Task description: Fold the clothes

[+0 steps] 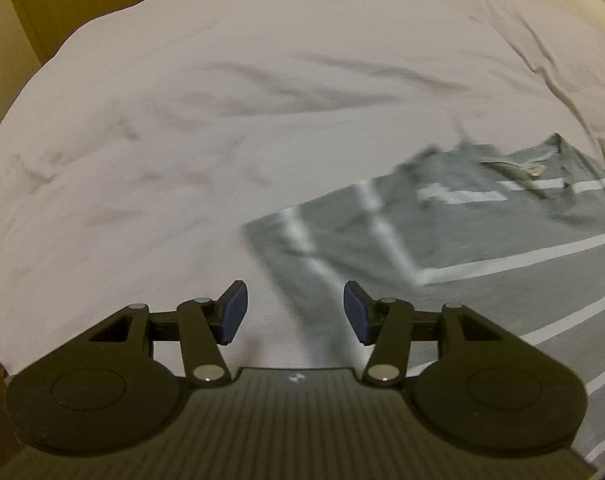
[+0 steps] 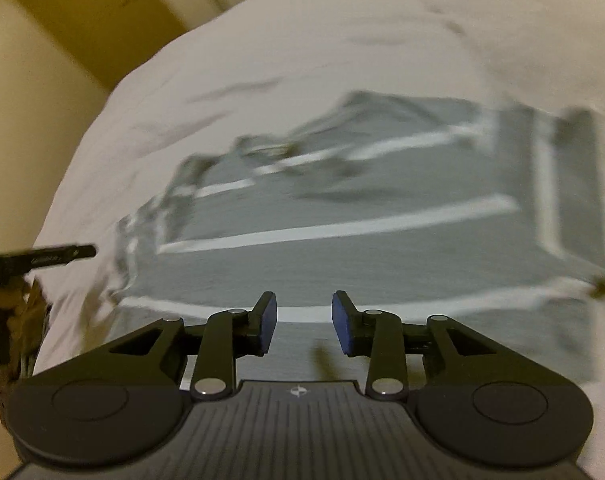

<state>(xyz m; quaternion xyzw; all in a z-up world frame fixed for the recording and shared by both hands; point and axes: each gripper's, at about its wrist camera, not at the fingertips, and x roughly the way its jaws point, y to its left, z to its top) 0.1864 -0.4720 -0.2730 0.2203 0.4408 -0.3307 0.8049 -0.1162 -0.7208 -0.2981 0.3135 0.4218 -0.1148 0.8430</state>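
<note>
A grey shirt with white stripes (image 1: 482, 236) lies flat on a white bedsheet (image 1: 222, 120), its sleeves turned in over the body and its collar toward the far side. In the left wrist view it fills the lower right, and my left gripper (image 1: 295, 312) hangs open above its left edge with nothing between the blue pads. In the right wrist view the same shirt (image 2: 362, 216) spreads across the middle, blurred by motion. My right gripper (image 2: 304, 322) is open above the shirt's near part, holding nothing.
The white sheet (image 2: 302, 40) covers the bed all around the shirt, with shallow wrinkles. Beige walls and a wooden door (image 2: 82, 12) stand beyond the bed's far left. The other gripper's dark body (image 2: 30, 262) shows at the right wrist view's left edge.
</note>
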